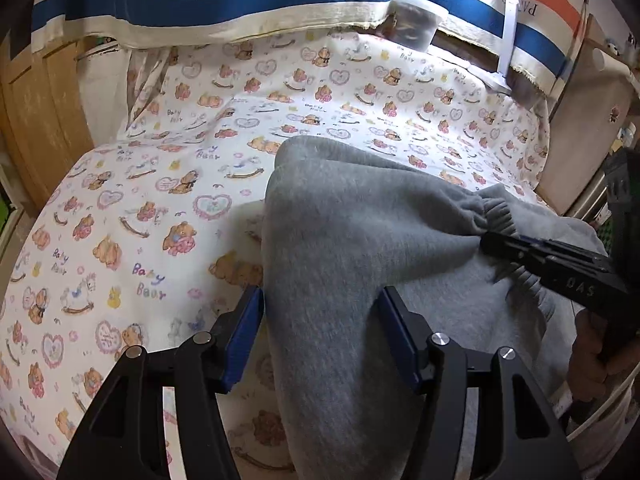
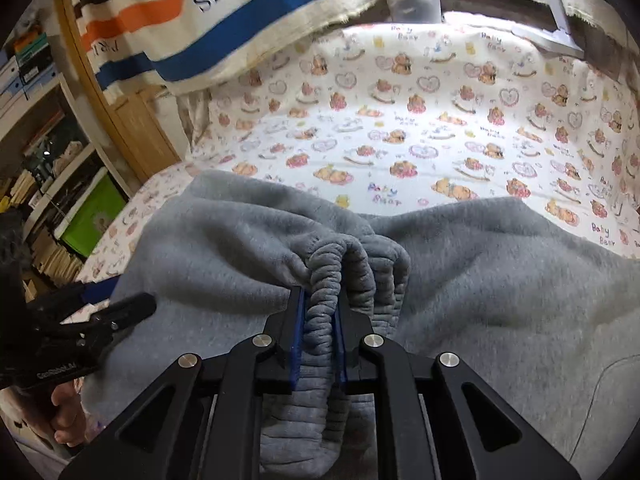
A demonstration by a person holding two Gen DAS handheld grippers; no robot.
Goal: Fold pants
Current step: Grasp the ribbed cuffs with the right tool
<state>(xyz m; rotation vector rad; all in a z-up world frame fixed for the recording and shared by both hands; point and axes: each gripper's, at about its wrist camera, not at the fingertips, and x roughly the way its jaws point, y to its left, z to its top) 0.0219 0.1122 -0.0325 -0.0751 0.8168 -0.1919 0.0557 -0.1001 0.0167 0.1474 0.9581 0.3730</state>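
Grey sweatpants (image 1: 340,220) lie bunched on a bear-print sheet (image 1: 140,200). My left gripper (image 1: 322,300) stands open astride a fold of the grey fabric, with its left blue pad at the fold's edge. In the right wrist view my right gripper (image 2: 322,312) is shut on a ribbed elastic band (image 2: 332,264) of the sweatpants (image 2: 500,280), which bulges up between the blue pads. The left wrist view shows the right gripper (image 1: 492,240) coming in from the right, its tip at the gathered band (image 1: 492,208). The left gripper (image 2: 128,300) shows at the left edge of the right wrist view.
A striped cloth (image 1: 240,4) with blue and orange bands hangs along the back of the sheet (image 2: 440,140), beside a plastic container (image 1: 416,20). A wooden cabinet (image 1: 36,112) stands at the left. Shelves with books and a green box (image 2: 92,212) stand beyond. A hand (image 2: 68,412) holds the left gripper.
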